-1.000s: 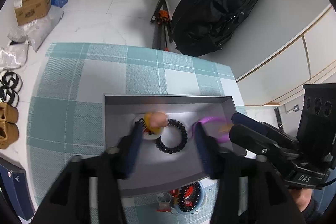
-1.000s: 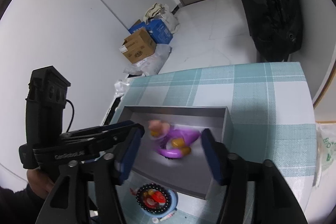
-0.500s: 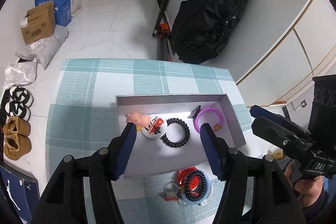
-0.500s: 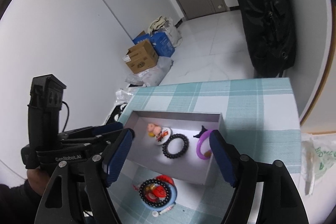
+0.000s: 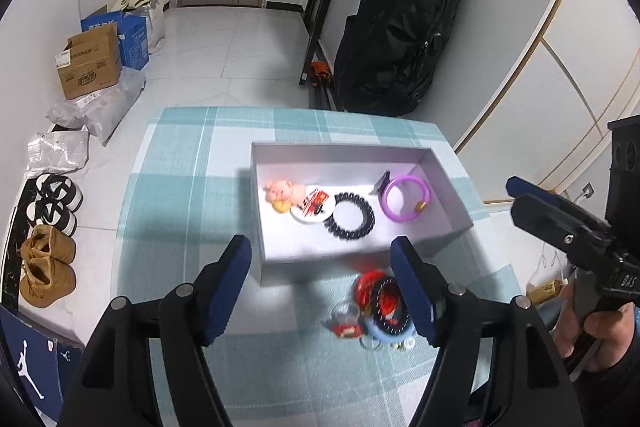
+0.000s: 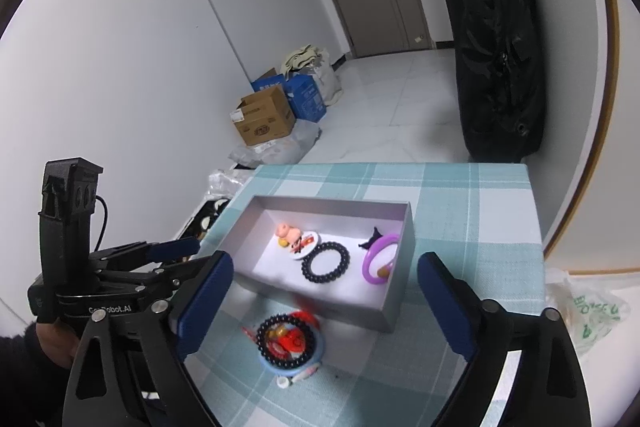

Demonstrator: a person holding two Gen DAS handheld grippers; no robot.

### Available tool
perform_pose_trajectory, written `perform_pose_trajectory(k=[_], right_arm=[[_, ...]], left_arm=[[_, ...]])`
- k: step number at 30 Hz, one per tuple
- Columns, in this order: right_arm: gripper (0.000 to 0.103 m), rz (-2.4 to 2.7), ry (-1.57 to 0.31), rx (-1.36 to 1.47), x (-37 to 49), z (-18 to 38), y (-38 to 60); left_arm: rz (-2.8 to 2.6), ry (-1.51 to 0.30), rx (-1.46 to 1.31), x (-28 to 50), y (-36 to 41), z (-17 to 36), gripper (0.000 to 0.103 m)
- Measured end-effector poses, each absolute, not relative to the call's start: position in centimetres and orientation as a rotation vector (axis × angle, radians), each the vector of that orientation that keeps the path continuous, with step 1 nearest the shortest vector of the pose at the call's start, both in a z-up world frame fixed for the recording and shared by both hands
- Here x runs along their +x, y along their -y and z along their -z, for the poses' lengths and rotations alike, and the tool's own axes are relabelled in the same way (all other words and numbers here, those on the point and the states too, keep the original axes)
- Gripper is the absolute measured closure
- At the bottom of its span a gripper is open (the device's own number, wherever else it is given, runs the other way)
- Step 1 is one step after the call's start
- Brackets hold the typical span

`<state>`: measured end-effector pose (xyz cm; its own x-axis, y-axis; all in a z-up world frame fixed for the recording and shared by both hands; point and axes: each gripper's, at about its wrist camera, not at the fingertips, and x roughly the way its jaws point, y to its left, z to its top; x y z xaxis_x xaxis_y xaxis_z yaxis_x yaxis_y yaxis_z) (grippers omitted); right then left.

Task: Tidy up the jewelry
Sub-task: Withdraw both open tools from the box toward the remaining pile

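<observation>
A grey box (image 5: 257, 211) (image 6: 320, 301) sits on the checked tablecloth. Inside it lie a pink pig charm (image 5: 280, 191) (image 6: 287, 230), a round white badge (image 5: 314, 209), a black spiral hair tie (image 5: 370, 217) (image 6: 306, 267) and a purple bracelet (image 5: 404, 179) (image 6: 370, 255). A small heap of jewelry (image 5: 380, 303) (image 6: 288, 341) lies on the cloth in front of the box. My left gripper (image 5: 320, 243) (image 6: 198, 255) hovers over the box's near wall. Its jaws are opening with nothing between them. My right gripper (image 6: 326, 259) (image 5: 516, 193) hangs above the heap and box, jaws also opening and empty.
The table's far and right edges lie close behind the box. A black bag (image 5: 400, 39) leans on the wall beyond. Cardboard boxes (image 5: 90, 67) and shoes (image 5: 48, 267) sit on the floor at left. A plastic bag (image 6: 588, 311) lies right of the table.
Both grippers have drawn back and up out of the box, and their jaws have spread wider. The pig charm and purple bracelet now lie free in the box.
</observation>
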<state>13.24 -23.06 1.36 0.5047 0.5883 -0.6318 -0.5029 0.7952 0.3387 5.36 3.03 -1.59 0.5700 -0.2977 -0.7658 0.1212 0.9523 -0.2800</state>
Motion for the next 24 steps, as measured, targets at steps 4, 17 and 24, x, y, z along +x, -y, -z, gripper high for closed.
perform_pose_trajectory(k=[4, 17, 24], right_arm=[[0.006, -0.660, -0.800, 0.103, 12.4, -1.3, 23.2], [0.004, -0.698, -0.866, -0.014, 10.0, 0.6, 21.5], [0.004, -0.730, -0.914, -0.024, 9.6, 1.9, 20.3]], left_arm=[[0.240, -0.936, -0.220, 4.8, -3.2, 1.7, 0.035], [0.171, -0.940, -0.251, 3.4, -3.8, 2.4, 0.031], [0.119, -0.938, -0.216, 2.7, -4.2, 2.6, 0.027]])
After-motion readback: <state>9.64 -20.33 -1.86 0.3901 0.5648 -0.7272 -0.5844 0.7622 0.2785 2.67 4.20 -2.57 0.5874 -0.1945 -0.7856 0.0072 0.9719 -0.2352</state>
